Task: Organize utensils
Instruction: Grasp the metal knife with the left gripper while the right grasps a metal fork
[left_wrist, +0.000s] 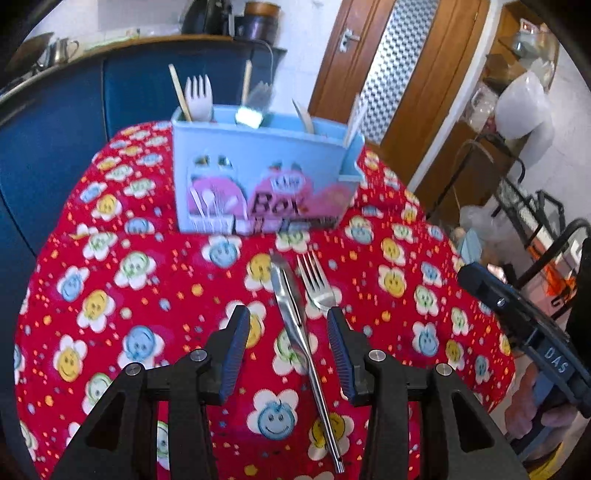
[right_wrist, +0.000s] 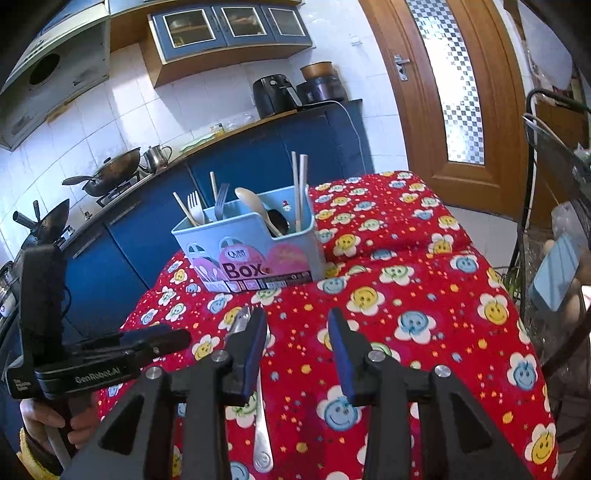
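A light-blue utensil box (left_wrist: 258, 177) stands on the red flowered tablecloth (left_wrist: 122, 302), holding forks, spoons and chopsticks; it also shows in the right wrist view (right_wrist: 255, 254). A metal knife (left_wrist: 295, 325) and a metal fork (left_wrist: 316, 284) lie side by side in front of the box. My left gripper (left_wrist: 288, 325) is open, its jaws either side of the knife, above it. My right gripper (right_wrist: 295, 332) is open and empty over the cloth. The fork's handle (right_wrist: 262, 435) and the knife tip (right_wrist: 242, 319) show beside its left finger.
Blue kitchen cabinets (right_wrist: 122, 236) run behind the table, with a wok (right_wrist: 110, 170) and kettle on the stove. A wooden door (right_wrist: 458, 92) stands at the back right. A metal rack (left_wrist: 517, 192) with bags stands to the table's right. The left gripper's body (right_wrist: 92, 354) sits at left.
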